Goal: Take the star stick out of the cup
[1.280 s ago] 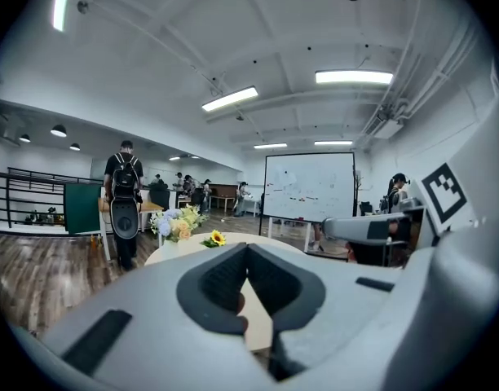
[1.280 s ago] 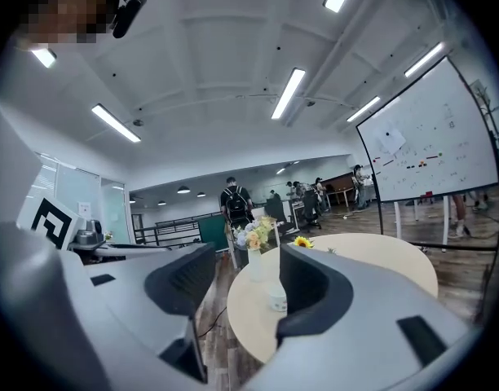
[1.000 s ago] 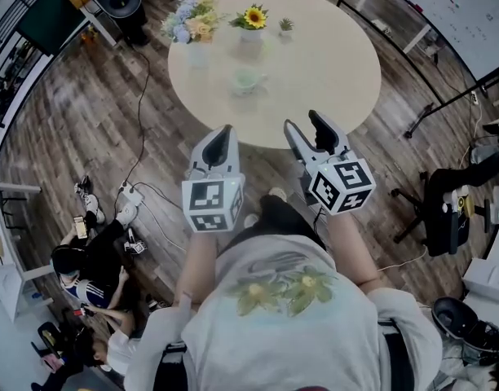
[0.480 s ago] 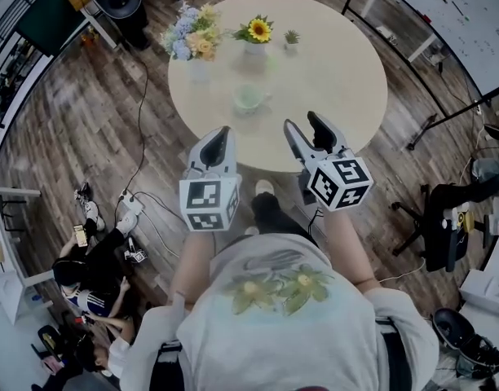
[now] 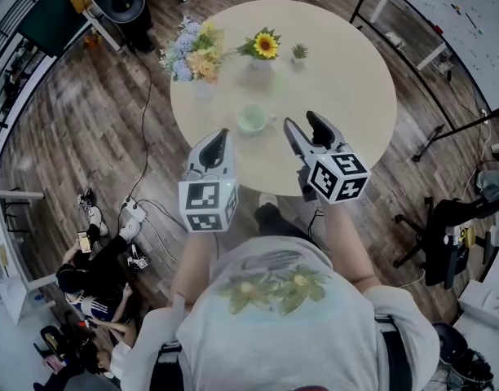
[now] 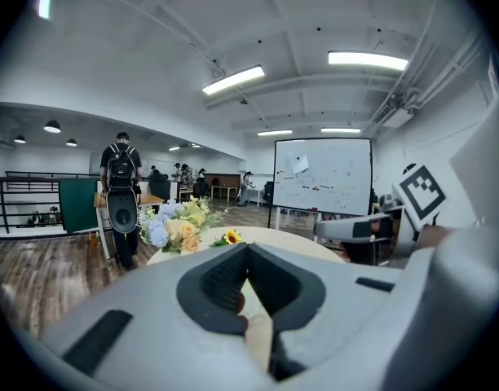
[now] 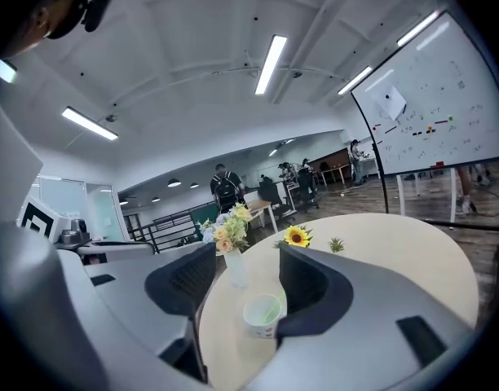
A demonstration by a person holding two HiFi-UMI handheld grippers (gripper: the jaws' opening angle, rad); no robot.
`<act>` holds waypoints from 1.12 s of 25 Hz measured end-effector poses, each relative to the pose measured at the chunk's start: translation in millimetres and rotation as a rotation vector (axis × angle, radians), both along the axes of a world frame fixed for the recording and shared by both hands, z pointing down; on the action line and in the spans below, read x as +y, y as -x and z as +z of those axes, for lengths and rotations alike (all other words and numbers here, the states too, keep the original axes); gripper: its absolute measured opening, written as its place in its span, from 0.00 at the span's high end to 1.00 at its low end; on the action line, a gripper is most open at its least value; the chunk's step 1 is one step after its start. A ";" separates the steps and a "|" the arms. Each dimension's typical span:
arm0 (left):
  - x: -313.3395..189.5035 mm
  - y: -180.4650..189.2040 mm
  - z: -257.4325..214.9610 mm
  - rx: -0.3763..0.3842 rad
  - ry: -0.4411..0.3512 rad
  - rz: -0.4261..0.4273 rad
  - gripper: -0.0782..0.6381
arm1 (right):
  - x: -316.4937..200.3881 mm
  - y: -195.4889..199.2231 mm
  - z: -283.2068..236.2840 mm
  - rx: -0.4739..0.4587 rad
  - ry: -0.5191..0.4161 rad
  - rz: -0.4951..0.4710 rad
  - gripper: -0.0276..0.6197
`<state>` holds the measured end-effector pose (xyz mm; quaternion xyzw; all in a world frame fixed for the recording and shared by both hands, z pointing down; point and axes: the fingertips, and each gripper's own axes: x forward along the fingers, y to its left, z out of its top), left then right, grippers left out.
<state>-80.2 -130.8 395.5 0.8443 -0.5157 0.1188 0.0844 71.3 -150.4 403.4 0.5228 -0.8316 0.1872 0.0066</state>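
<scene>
The right gripper (image 5: pixel 302 124) has its two jaws wide apart and holds nothing. It hangs over the near edge of the round, pale wooden worktop (image 5: pixel 347 96). The left gripper (image 5: pixel 220 137) is next to it, with its jaws closed together and nothing in them. The small pale green cup (image 5: pixel 251 120) stands on the worktop just in front of both grippers, in the gap between them. It is a bit to the left of the right gripper and a bit to the right of the left one. Both are about as near to it. In the right gripper view the cup sits right in the space between the open jaws, but farther out, not touching them. A thin green thing (image 7: pixel 271 309) leans inside the cup. I think it is the star stick, but it is too small to see a star. It seems to point mostly up, so I think it has to be pinched near the top and lifted up. The right gripper looks best for that, since it is open and lined up. A vase of pale blue and peach flowers (image 5: pixel 192 54) and a yellow sunflower (image 5: pixel 266 45) stand at the far side. Compared with a moment ago, the worktop and cup are closer to the grippers. The grippers are held the same way as before.
</scene>
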 end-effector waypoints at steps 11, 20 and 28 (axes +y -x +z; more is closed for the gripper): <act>-37.6 -4.4 26.8 -0.034 0.051 -0.013 0.89 | -56.3 -7.0 52.3 0.057 0.108 -0.004 0.59; -60.5 -14.1 46.3 -0.045 0.083 -0.017 0.89 | -98.3 -11.0 102.8 0.004 0.218 -0.015 0.59; -82.2 -4.4 66.3 -0.031 0.116 -0.076 0.89 | -131.6 -11.2 139.3 -0.001 0.286 -0.025 0.59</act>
